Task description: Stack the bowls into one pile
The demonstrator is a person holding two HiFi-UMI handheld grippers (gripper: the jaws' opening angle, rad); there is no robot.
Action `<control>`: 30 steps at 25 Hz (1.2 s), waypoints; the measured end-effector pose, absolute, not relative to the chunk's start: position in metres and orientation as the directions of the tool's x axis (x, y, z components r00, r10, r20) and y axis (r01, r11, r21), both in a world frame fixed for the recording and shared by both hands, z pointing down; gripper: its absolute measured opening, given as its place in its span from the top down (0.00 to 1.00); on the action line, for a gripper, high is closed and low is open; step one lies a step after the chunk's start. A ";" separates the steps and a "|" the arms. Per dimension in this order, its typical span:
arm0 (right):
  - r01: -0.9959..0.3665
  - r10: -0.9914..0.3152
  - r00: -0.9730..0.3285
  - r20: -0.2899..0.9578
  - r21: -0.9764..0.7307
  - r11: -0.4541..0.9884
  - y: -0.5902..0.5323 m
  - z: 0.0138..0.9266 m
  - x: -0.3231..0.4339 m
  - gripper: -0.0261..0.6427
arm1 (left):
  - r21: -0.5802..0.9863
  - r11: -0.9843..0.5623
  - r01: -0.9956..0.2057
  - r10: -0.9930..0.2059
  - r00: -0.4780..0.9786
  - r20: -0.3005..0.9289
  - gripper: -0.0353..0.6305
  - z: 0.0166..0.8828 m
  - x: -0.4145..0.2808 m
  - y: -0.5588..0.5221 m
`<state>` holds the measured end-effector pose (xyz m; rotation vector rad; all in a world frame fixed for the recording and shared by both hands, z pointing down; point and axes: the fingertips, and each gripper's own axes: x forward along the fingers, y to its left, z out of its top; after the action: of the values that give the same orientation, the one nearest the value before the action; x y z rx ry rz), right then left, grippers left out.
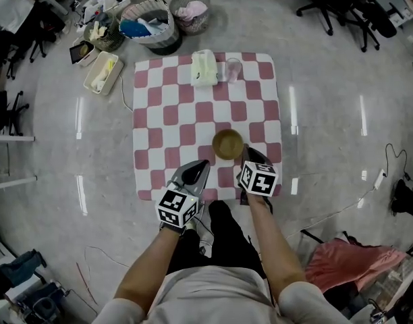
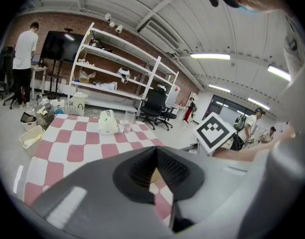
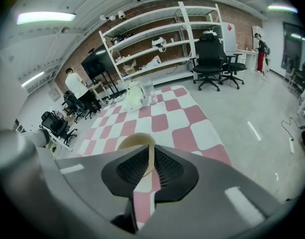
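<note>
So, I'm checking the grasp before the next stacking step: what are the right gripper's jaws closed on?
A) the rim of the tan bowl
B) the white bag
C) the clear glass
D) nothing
A: in the right gripper view, the right gripper has its jaws pressed together on the thin rim of the tan bowl, which runs down between them.

One tan, round bowl [image 1: 228, 144] stands upright, mouth up, near the front edge of the red-and-white checked cloth [image 1: 166, 93]. My right gripper [image 3: 151, 152] has its jaws closed on the bowl's near rim.
</note>
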<state>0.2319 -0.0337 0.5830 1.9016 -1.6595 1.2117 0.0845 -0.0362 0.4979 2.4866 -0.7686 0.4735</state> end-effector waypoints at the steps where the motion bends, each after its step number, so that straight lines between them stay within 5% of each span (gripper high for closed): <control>1: -0.928 -0.655 -0.042 0.754 -0.273 -0.254 -0.032 0.573 0.229 0.90 | 0.351 -0.724 -0.593 -0.424 0.785 0.452 0.94 0.495 0.084 -0.034; 30: -0.971 -0.961 0.012 0.275 -0.228 -0.077 0.037 0.253 0.087 0.95 | 0.331 -0.847 -0.416 -0.387 0.909 0.152 0.94 0.257 0.001 0.036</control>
<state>0.0871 0.0374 0.2534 2.2161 -2.1166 0.5643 0.0014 0.0362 0.2566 2.7117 -0.5903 0.1119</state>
